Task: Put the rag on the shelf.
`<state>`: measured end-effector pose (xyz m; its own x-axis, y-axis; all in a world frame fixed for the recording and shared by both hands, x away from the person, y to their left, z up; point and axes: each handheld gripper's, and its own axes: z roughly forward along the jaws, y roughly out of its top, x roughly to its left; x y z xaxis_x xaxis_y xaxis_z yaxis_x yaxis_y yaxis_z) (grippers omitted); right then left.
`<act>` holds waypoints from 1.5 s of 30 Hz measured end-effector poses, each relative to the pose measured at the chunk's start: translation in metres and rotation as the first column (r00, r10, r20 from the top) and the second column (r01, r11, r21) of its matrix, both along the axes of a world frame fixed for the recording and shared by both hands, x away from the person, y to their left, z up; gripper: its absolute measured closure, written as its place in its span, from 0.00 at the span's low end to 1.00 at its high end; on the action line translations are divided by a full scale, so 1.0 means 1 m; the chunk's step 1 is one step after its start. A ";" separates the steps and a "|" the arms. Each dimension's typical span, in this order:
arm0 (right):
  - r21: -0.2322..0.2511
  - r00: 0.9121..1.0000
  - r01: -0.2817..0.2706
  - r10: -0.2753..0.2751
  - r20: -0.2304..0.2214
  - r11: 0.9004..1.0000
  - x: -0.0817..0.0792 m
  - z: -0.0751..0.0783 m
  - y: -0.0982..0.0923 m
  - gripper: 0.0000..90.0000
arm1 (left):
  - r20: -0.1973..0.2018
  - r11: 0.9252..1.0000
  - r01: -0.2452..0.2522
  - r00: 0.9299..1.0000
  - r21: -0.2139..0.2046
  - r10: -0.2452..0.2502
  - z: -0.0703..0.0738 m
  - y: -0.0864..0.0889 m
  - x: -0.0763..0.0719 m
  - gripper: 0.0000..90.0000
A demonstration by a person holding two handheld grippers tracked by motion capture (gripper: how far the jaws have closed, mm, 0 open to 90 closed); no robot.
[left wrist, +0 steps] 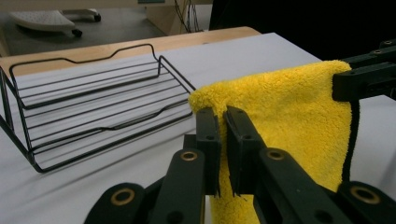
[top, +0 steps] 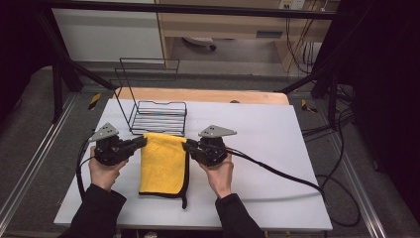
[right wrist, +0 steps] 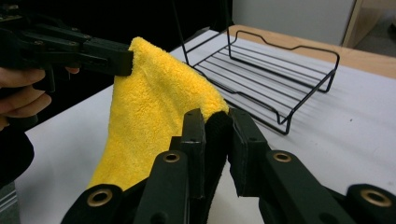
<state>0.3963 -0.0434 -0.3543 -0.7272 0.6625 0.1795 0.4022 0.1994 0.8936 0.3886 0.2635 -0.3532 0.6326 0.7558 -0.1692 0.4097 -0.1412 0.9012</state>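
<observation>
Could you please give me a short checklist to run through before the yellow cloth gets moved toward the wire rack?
1. Left tool shut on the yellow cloth at its far left corner: ok.
2. Right tool shut on the far right corner: ok.
3. Top edge stretched level between both tools: ok.
4. Cloth fully off the table: not ok, its near end lies on it.
5. Wire rack upright, with nothing in it: ok.
6. Cloth's black underside free of snags: cannot tell.
</observation>
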 end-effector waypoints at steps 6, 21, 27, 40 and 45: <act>0.002 0.998 -0.001 0.001 0.056 1.000 -0.004 0.015 0.000 0.86 | 0.049 1.000 -0.011 0.999 -0.023 0.012 0.012 0.001 -0.008 0.93; -0.007 0.986 -0.017 0.018 0.167 1.000 -0.008 0.046 0.007 0.87 | 0.146 0.996 -0.041 0.988 -0.077 0.052 0.034 0.009 -0.019 0.94; -0.002 0.980 -0.020 0.020 0.200 1.000 -0.008 0.055 0.010 0.87 | 0.167 0.994 -0.047 0.984 -0.095 0.063 0.043 0.012 -0.020 0.94; 0.024 0.959 -0.020 0.013 0.282 0.999 -0.010 0.071 0.014 0.87 | 0.230 0.991 -0.055 0.970 -0.124 0.083 0.059 0.017 -0.018 0.94; 0.042 0.955 -0.019 0.006 0.298 0.999 -0.008 0.080 0.014 0.87 | 0.251 0.989 -0.056 0.964 -0.138 0.090 0.068 0.018 -0.016 0.94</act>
<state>0.3883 -0.0293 -0.2746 -0.7604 0.6492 -0.0180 0.1142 0.1608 0.9804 0.3726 0.2810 -0.2854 0.6113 0.7841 -0.1075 0.1677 0.0044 0.9858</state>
